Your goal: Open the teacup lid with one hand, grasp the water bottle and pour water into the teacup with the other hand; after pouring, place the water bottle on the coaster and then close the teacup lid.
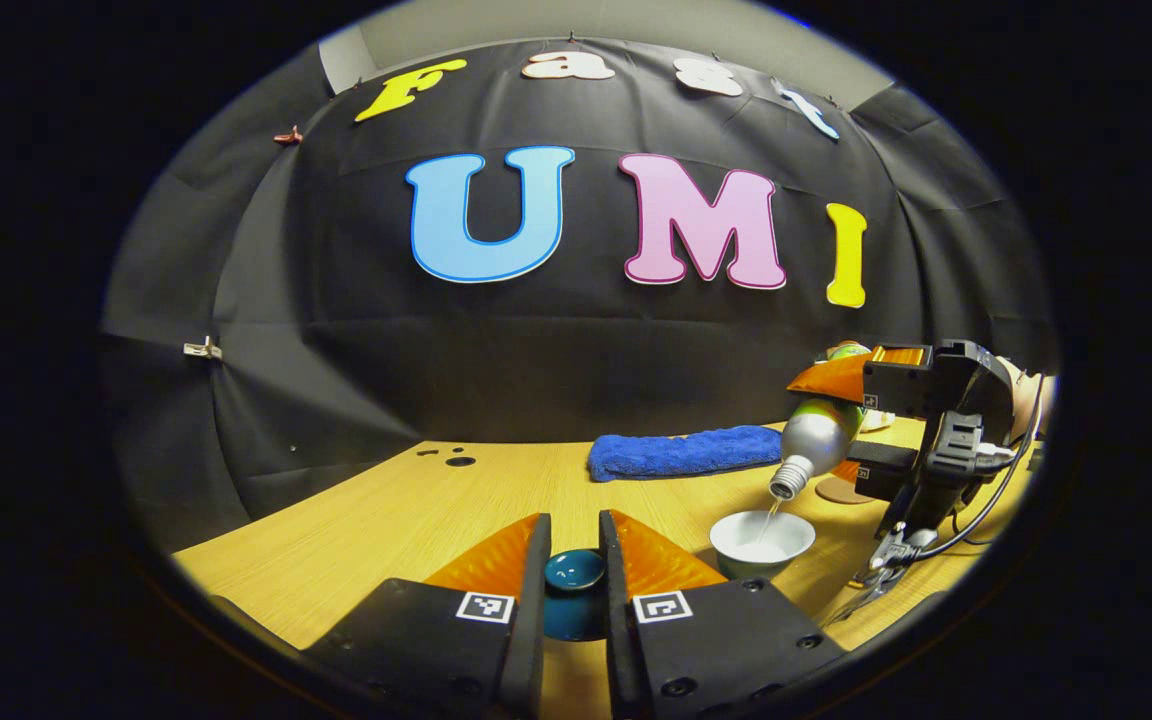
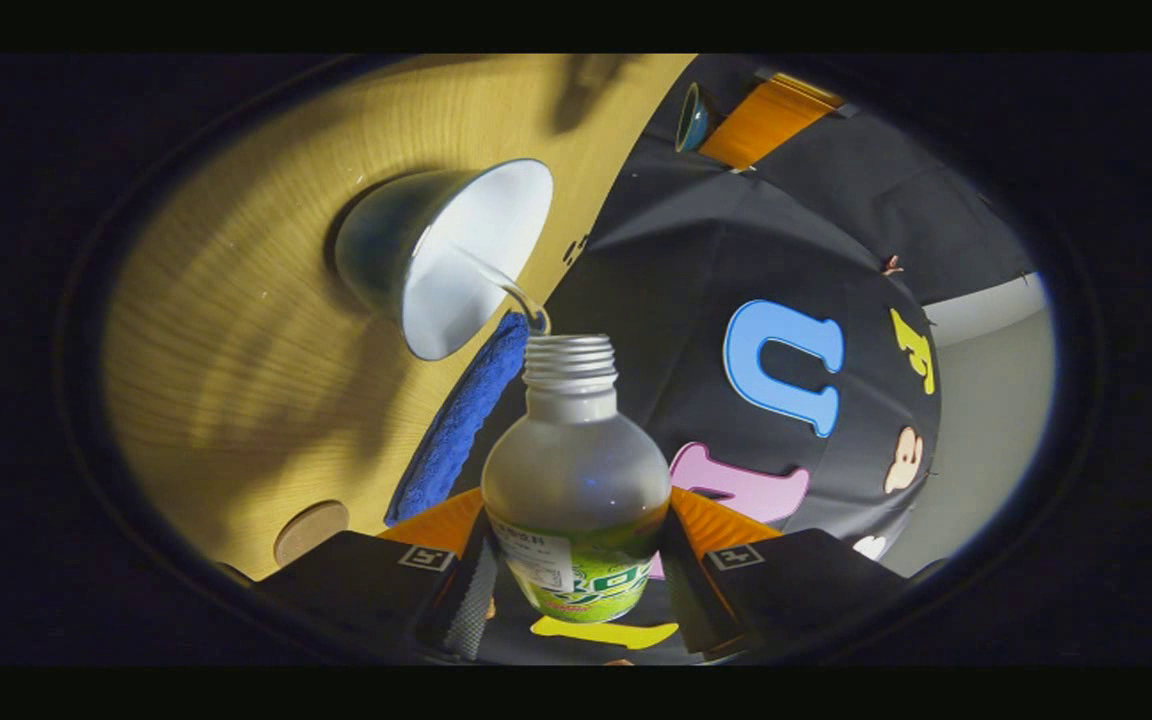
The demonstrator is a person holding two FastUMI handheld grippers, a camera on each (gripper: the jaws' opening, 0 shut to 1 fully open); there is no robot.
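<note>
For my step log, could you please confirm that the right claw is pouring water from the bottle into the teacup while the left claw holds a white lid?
Not quite: the lid is dark teal, not white, as the left gripper view shows between the left claw fingers. The rest stands: the right claw tips the bottle and water runs into the teacup.

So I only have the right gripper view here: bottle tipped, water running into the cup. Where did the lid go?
Observer: The left gripper holds the dark blue teacup lid between its fingers, just above the table, to the left of the teacup.
Operator: Is the teacup standing level?
Observer: Yes, upright on the table, with the water bottle tilted neck-down above it.
Operator: And the coaster?
Observer: The coaster lies just behind the teacup, partly hidden by the right gripper; nothing stands on the part that shows.
</note>
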